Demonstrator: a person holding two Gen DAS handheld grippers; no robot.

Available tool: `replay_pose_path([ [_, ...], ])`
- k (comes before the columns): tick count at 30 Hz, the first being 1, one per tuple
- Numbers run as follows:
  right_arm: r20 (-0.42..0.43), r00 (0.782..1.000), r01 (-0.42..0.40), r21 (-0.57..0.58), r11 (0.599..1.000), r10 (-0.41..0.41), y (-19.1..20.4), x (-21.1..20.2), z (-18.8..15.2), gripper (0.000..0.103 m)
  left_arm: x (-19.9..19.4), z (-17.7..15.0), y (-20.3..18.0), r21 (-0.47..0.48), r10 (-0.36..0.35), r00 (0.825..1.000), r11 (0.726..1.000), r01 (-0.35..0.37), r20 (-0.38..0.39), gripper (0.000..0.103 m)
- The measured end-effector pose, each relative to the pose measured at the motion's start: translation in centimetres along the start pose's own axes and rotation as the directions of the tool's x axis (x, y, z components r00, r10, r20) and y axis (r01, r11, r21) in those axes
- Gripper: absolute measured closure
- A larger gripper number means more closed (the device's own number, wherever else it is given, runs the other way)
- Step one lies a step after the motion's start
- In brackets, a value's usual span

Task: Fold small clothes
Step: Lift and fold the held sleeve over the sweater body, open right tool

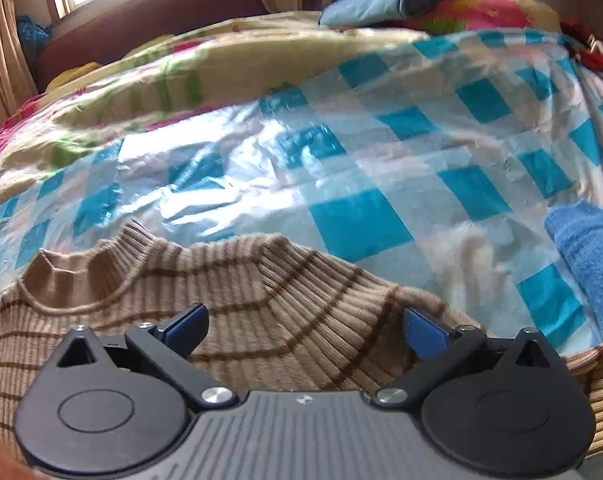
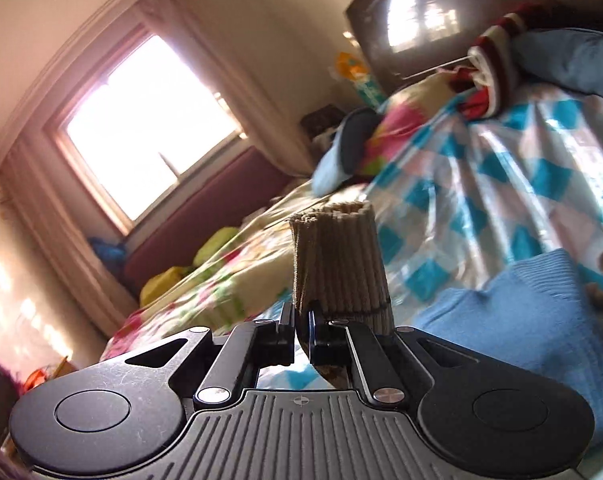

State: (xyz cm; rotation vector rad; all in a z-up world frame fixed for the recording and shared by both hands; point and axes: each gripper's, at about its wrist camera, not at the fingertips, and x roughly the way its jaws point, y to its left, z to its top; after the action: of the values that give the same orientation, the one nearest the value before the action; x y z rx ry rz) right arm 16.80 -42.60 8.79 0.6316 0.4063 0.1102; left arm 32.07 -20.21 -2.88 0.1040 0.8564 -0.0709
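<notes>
A tan ribbed sweater [image 1: 229, 300] with thin brown stripes lies on a blue-and-white checked sheet [image 1: 341, 152], collar toward the left. My left gripper [image 1: 305, 330] hovers just over its chest with both blue pads spread wide and nothing pinched between them. In the right wrist view, my right gripper [image 2: 301, 332] is shut on the ribbed cuff of the sweater's sleeve [image 2: 337, 264], which stands up above the jaws, lifted clear of the bed.
A folded blue knit [image 2: 513, 320] lies on the sheet at the right; the blue knit [image 1: 589, 264] also shows in the left wrist view. A floral quilt [image 1: 141, 84], a blue pillow [image 1: 385, 0], a maroon headboard [image 2: 205, 216] and a bright window [image 2: 141, 124] lie beyond.
</notes>
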Motion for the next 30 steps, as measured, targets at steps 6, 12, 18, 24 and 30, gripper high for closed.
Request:
replay_pose_path([
  [6,-0.111,0.991,-0.091,-0.103,0.991,0.079,5.5,2.7,-3.3,0.097,-4.9,-2.1,9.4,-0.123,-0.018,0.997,0.992,0.027,0.075,0.000],
  [12,-0.254,0.954,-0.224,-0.238,0.945,0.162,13.2,6.2,-9.7,0.097,-8.9,-9.6,20.7,-0.254,0.078,0.995,0.965,-0.062,0.055,0.000],
  [18,-0.371,0.915,-0.299,-0.355,0.886,0.160,20.4,12.1,-16.9,0.096,-11.6,-16.8,27.8,-0.423,0.118,0.993,0.901,-0.096,0.027,0.000],
  [24,-0.589,0.799,-0.403,-0.381,0.832,0.117,22.0,14.1,-24.1,0.090,-11.6,-18.0,29.3,-0.452,0.087,0.996,0.890,-0.068,0.023,0.000],
  [30,-0.551,0.828,-0.347,-0.364,0.864,0.100,19.2,10.8,-21.3,0.085,-11.4,-17.9,29.3,-0.461,0.072,0.997,0.886,-0.045,0.040,0.000],
])
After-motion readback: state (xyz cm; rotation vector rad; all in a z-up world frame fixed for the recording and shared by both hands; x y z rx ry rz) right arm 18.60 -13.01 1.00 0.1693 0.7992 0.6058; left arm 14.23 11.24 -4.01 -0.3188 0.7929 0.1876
